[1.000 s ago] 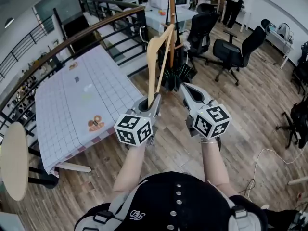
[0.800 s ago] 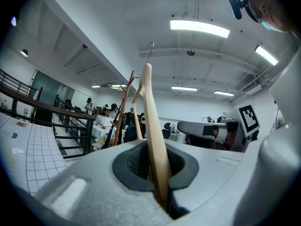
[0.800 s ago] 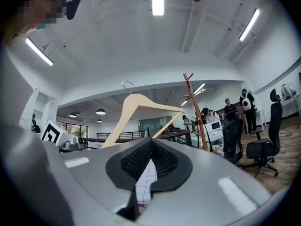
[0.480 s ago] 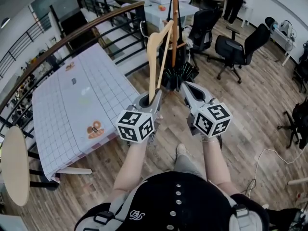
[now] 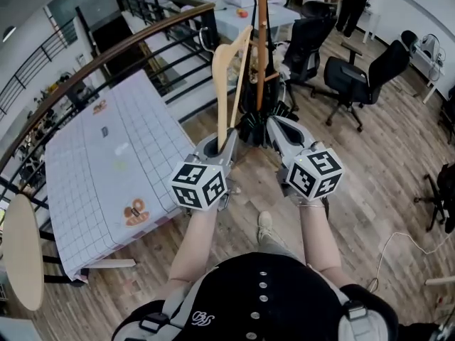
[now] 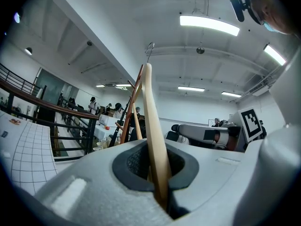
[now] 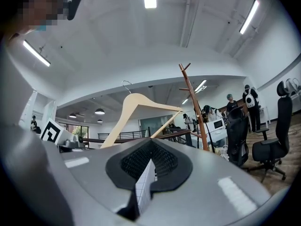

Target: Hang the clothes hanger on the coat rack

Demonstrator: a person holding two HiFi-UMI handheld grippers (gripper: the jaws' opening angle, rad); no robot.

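Note:
A pale wooden clothes hanger (image 5: 229,77) stands upright, one arm clamped in my left gripper (image 5: 226,146), which is shut on it. In the left gripper view the hanger's arm (image 6: 154,126) rises from between the jaws, its metal hook (image 6: 149,46) at the top. The brown wooden coat rack (image 5: 261,41) stands just behind and right of the hanger, apart from it. My right gripper (image 5: 274,124) is level beside the left one, shut and holding nothing. From the right gripper view (image 7: 149,163) the hanger (image 7: 136,108) shows at the left and the coat rack (image 7: 194,102) at the right.
A table with a gridded cloth (image 5: 114,155) stands at the left along a railing (image 5: 106,59). Black office chairs (image 5: 359,77) stand at the right behind the rack. Dark items (image 5: 252,123) sit at the rack's base. People stand at the far back.
Both grippers and the hanger have moved forward across the floor toward the coat rack, which now appears closer and just behind the hanger. The grip on the hanger is unchanged.

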